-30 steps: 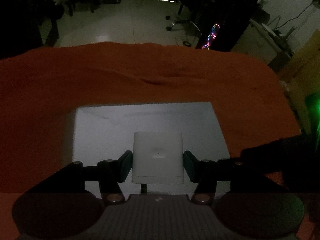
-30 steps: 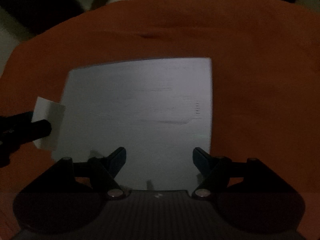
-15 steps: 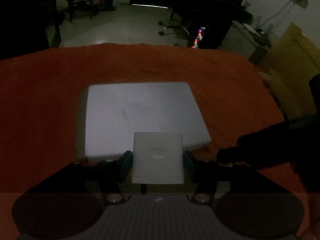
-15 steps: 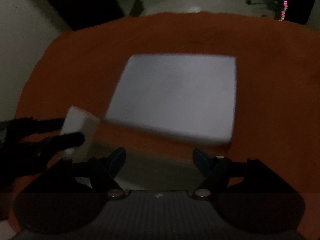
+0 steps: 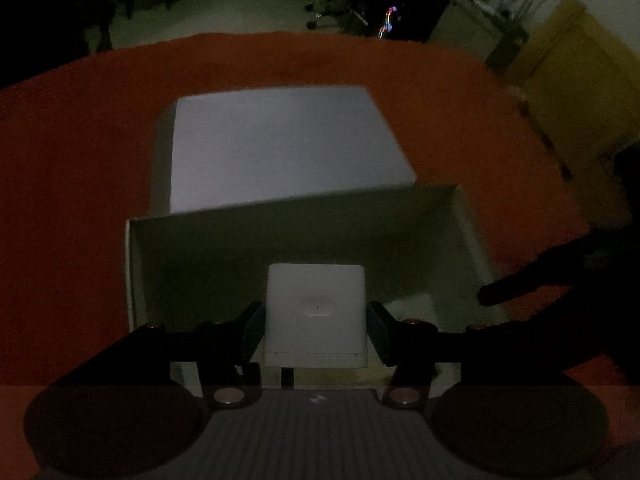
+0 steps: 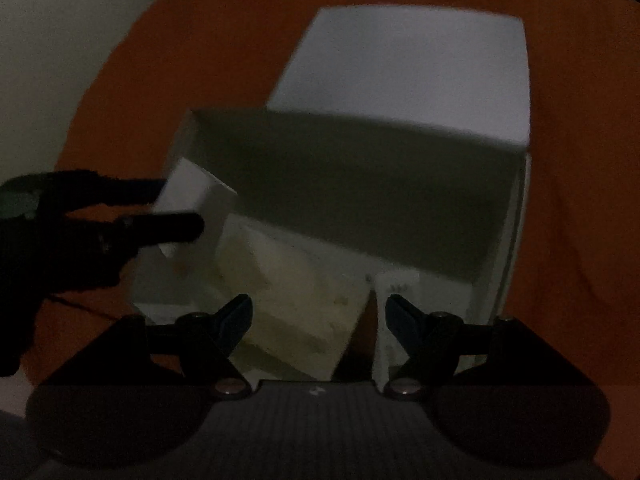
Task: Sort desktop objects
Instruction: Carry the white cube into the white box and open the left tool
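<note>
The room is dim. An orange cloth (image 5: 80, 160) covers the tabletop, and on it lies a flat pale sheet (image 5: 280, 144) with an open white box (image 5: 472, 236) just in front of it, the box's far wall rising over the sheet's near edge.

The left gripper (image 5: 315, 322) clamps a small white cube-shaped device (image 5: 316, 312) between its blue pads, one pad on each side face. The device hangs above the box's open interior, toward its left part as the right wrist camera shows it, where the same white device (image 6: 192, 204) appears between two dark fingers (image 6: 160, 228).

The right gripper (image 6: 319, 316) stands wide with nothing between its jaws. It hovers over the near part of the box (image 6: 516, 240), whose inside holds a cream-coloured block (image 6: 288, 292) lying at a slant and a small white item (image 6: 394, 292) standing beside it at the right; what these are cannot be told in the low light.

In the left wrist view a dark finger (image 5: 532, 280) of the right gripper reaches in from the right edge over the box's rim.
</note>
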